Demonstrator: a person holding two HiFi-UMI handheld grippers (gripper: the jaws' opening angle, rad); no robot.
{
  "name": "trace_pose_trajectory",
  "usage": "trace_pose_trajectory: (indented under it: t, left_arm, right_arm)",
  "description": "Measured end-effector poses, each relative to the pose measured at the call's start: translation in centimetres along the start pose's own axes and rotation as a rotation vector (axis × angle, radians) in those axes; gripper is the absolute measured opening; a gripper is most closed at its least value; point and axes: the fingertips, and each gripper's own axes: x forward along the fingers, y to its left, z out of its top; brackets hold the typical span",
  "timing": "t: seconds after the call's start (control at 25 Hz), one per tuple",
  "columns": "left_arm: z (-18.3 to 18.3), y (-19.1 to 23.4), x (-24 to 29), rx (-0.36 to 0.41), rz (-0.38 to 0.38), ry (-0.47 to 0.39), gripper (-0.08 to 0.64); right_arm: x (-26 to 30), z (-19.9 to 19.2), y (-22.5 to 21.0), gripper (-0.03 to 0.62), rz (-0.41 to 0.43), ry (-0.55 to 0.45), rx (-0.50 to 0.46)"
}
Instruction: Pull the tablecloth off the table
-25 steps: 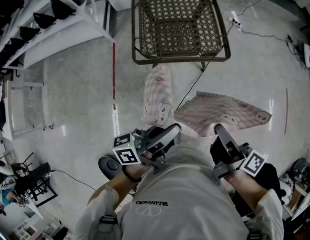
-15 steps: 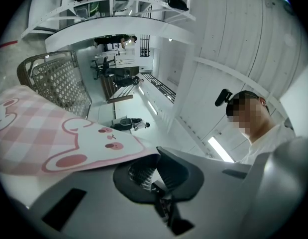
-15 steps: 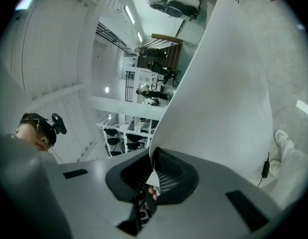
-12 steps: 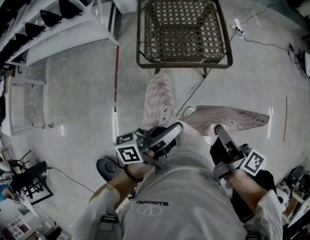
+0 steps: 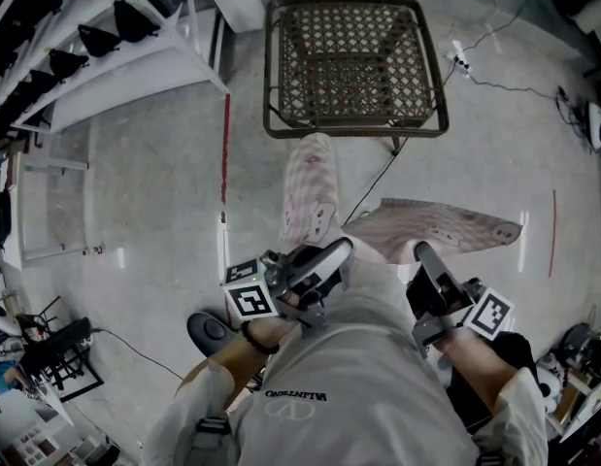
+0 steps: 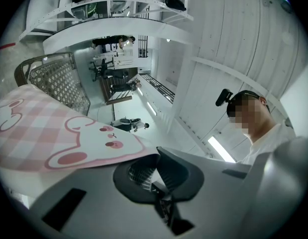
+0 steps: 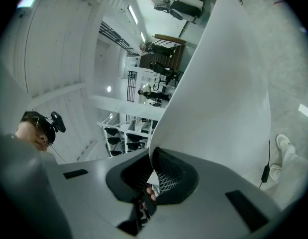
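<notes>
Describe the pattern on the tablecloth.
The thin fabric tablecloth is pink-and-white checked, with white cartoon animal faces; the left gripper view shows it best.

One pink-checked tablecloth (image 5: 310,187) and one woven lattice table (image 5: 353,61) are counted. Two grippers are seen on the near side of the table, the left gripper (image 5: 331,257) and the right gripper (image 5: 426,258); two marker cubes are counted, one marker cube (image 5: 247,297) on the left and one (image 5: 491,316) on the right. One white shelf rack (image 5: 116,51) is found to the table's left and one power strip (image 5: 457,42) at its right edge. Two red floor lines are counted, one (image 5: 222,139) left of the table and one (image 5: 554,226) well to its right.
</notes>
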Motion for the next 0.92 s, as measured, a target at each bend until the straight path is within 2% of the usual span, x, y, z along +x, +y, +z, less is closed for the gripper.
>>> trace_pose_trajectory:
  t: [0.92]
  left_arm:
    - [0.06, 0.17, 0.76, 0.026, -0.007, -0.014, 0.003]
  right_arm:
    - [0.10, 0.77, -0.44, 0.015, 0.002, -0.001, 0.002]
